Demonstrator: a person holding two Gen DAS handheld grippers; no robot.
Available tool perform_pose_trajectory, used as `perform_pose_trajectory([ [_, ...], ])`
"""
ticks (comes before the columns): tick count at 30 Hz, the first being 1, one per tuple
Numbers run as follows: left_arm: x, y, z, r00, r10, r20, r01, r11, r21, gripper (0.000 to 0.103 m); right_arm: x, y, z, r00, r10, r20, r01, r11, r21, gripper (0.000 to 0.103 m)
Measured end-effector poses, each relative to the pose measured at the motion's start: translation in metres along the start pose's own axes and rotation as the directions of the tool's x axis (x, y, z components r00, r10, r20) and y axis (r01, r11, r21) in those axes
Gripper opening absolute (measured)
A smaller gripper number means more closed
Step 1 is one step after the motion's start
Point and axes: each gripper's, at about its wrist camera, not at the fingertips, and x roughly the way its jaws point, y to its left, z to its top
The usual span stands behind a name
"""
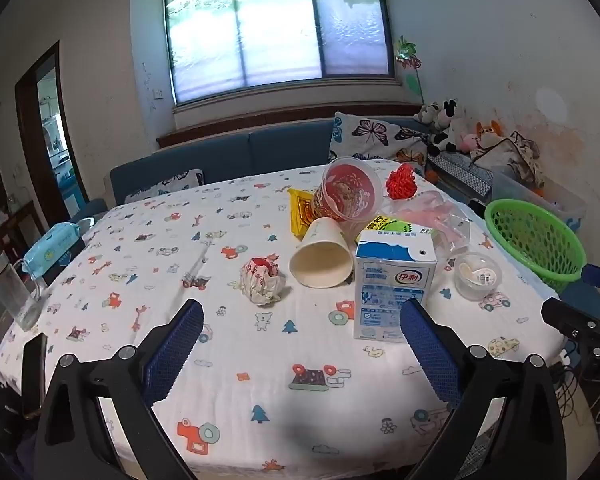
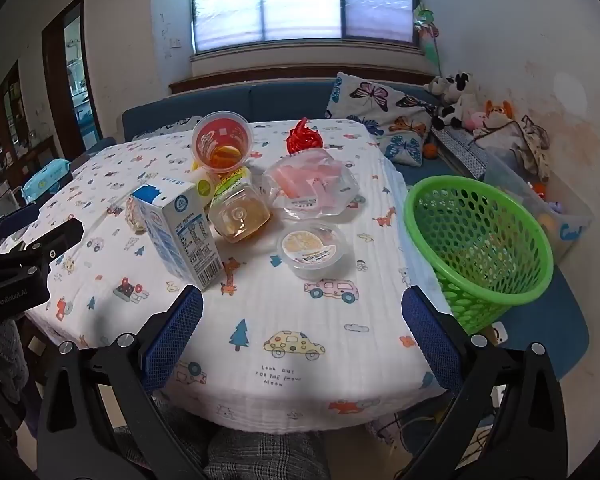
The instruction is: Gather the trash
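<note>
Both grippers hung above the near edge of the table [image 1: 260,380], each spread wide with nothing between its blue pads: the left gripper [image 1: 300,344] pointed toward 12 o'clock at the pile of trash, and the right gripper [image 2: 302,336] faced bare cloth, with the one green basket [image 2: 480,240] off the table's corner at about 2 o'clock. Nearest the left gripper stood one blue-and-white milk carton [image 1: 392,292], upright at roughly 1 o'clock, its lower right corner hidden behind the right-hand pad. Just left of it, at 12 o'clock, lay one crumpled paper ball [image 1: 262,280] with red print, apart from the rest. One white paper cup [image 1: 322,252] lay on its side behind it, mouth turned toward the camera, touching the carton's upper left. At 2 o'clock sat one small clear lidded tub [image 1: 478,276], near the basket's base. Farther back, one clear plastic cup with red print [image 1: 350,190] lay tipped on top of the paper cup and one yellow wrapper [image 1: 300,212]. One clear bag holding pink pieces [image 1: 432,212] lay to its right, and one red spiky object [image 1: 401,182] sat farthest, at the table's far edge. From the right wrist view, one clear bottle of amber liquid [image 2: 240,216] lay on its side between carton and bag.
</note>
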Motion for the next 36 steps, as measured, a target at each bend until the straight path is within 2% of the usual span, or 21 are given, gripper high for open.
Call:
perform_pose_trajectory([
  [2,0.003,0.004,0.001,1.000,-0.012,-0.002,0.012,1.000,-0.010,0.096,-0.001,0.000,0.000,1.000,-0.003,0.003,0.003,1.000,-0.002,0.099],
  [4,-0.010,-0.002,-0.002,0.999,0.016,0.050,-0.018,0.999,0.032,0.096,-0.002,0.000,0.000,1.000,-0.008,0.006,0.008,1.000,-0.004,0.099],
  [11,-0.009,-0.012,-0.001,0.999,0.007,0.049,-0.010,0.998,0.068,0.096,-0.004,0.000,0.002,1.000,-0.016,0.007,0.016,1.000,-0.004,0.099],
  [36,-0.006,-0.012,-0.002,0.999,-0.009,0.042,0.007,0.999,0.047,0.096,0.003,0.001,-0.001,1.000,-0.014,0.005,0.014,1.000,-0.010,0.099],
])
